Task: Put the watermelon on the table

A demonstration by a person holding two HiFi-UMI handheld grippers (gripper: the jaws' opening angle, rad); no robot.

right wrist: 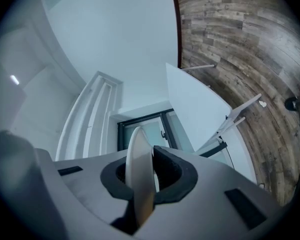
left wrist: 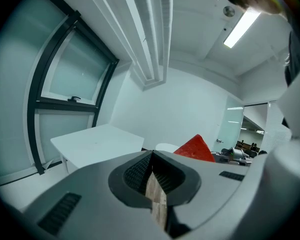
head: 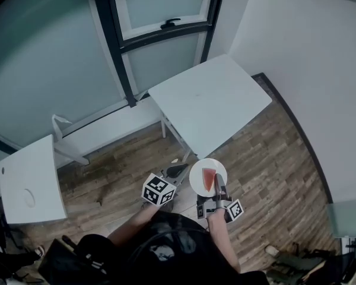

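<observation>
One watermelon wedge [head: 209,179] on plate [head: 195,174], long axis toward table [head: 213,100].

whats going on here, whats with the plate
A person holds a white plate with a watermelon slice on it, its rim clamped in the right gripper. The left gripper is shut and empty beside it. The plate is over the wooden floor, short of the white table.

Red watermelon [head: 209,180] on a white plate [head: 197,172], white table [head: 210,103], brown wood-plank floor [head: 267,159].
</observation>
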